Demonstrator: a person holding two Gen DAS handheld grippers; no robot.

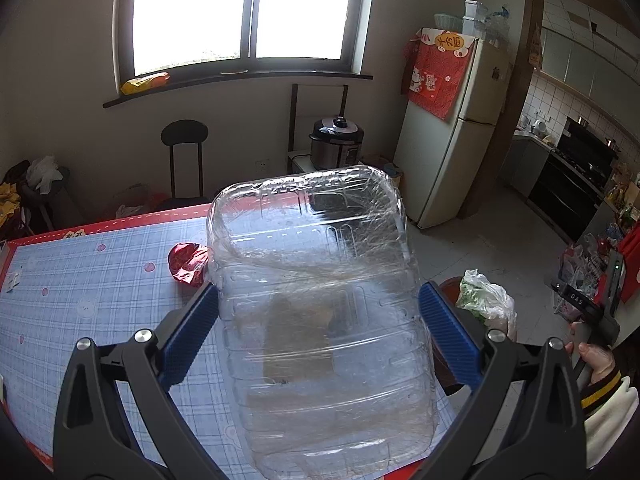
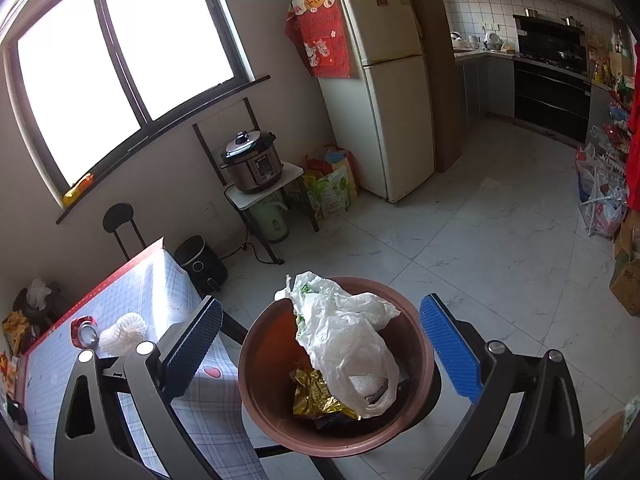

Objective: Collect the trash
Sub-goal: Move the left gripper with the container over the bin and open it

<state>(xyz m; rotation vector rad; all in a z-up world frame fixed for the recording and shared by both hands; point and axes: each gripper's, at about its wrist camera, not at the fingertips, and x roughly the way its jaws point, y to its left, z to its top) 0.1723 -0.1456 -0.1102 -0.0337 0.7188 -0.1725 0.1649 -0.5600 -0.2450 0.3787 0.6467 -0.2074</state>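
Left wrist view shows my left gripper (image 1: 318, 336) clamped on a clear plastic container (image 1: 320, 312) wrapped in cling film, both blue pads (image 1: 192, 336) pressing its 2 long sides. I hold it raised above the checked tablecloth (image 1: 100, 280), tilted away from me. Beyond it a crumpled red wrapper (image 1: 186, 264) lies on the table, and at the right edge my other hand (image 1: 596, 360) grips its handle beside the brown bin (image 1: 450, 284).

Right wrist view looks down into that brown bin (image 2: 264, 360), which stands on the floor just beside the table's edge. My right gripper (image 2: 324, 352) hangs over it with its jaws spread as wide as they go and nothing between them; the pads touch nothing. Inside the bin sit a white plastic bag (image 2: 348, 344) and a gold foil wrapper (image 2: 316, 396). On the table I also see a crushed can (image 2: 84, 332) next to a white foam net (image 2: 124, 332).

I judge the right side's drop finished and the container's turn next. That calls for carrying my left gripper across to the bin, centring the bulky container over the opening, then letting go. The bag piled at the rim could make the container catch or tip out.
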